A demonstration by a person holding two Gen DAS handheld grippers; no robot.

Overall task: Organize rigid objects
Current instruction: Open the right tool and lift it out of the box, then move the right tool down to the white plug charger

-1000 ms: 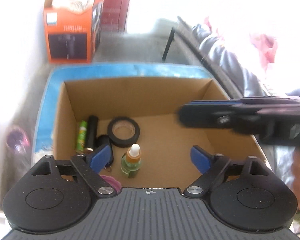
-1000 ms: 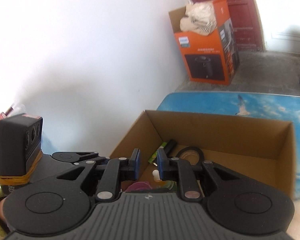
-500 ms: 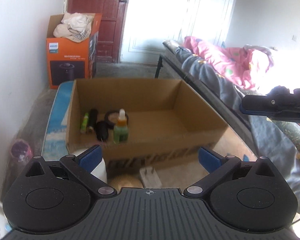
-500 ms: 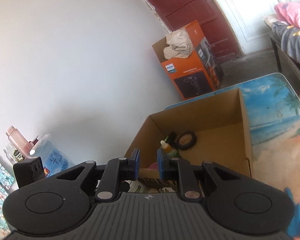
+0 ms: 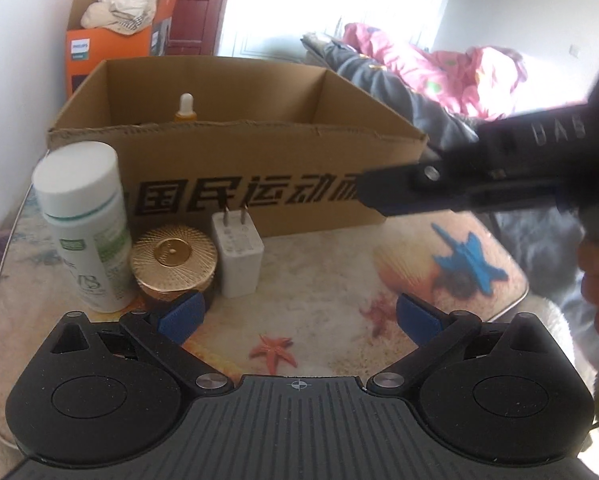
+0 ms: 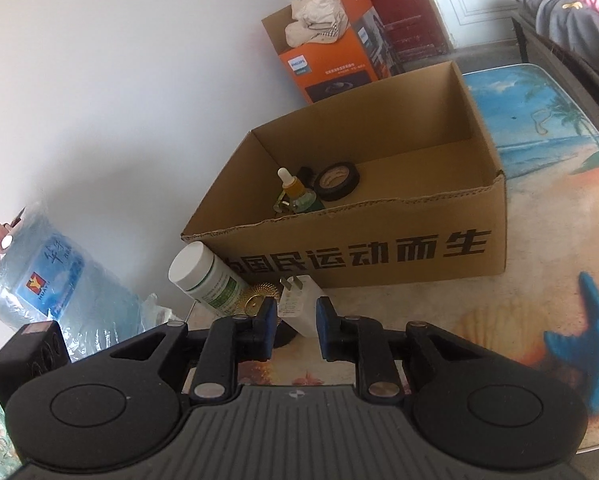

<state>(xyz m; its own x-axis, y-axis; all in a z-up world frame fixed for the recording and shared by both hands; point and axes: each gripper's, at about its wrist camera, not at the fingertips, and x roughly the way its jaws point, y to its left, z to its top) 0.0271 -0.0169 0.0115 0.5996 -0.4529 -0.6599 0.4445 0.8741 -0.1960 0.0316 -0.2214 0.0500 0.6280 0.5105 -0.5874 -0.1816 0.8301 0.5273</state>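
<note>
table [image 5: 339,280]: beach-print top with starfish and shells; it carries the box and the loose items
cardboard box [image 6: 379,248]: open-topped, black printed characters on its near wall; stands on the table, toward the white wall side
box contents: a roll of black tape [image 6: 336,176] lying flat; a dropper bottle [image 6: 293,190] upright just beside it (other dark items behind it are too hidden to name)
white bottle [image 5: 85,228]: upright on the table, outside the box, close to its near-left corner
gold round lid [image 5: 174,258]: low jar between the white bottle and the charger, just beside both
white charger plug [image 5: 237,252]: stands with prongs up, in front of the box wall
left gripper [image 5: 299,316]: jaws spread wide, nothing between them; its left pad sits just in front of the gold jar
right gripper [image 6: 295,320]: jaws narrow and just been opening; the charger lies beyond the gap, ungripped; seen from the left camera it reaches across the box front
</note>
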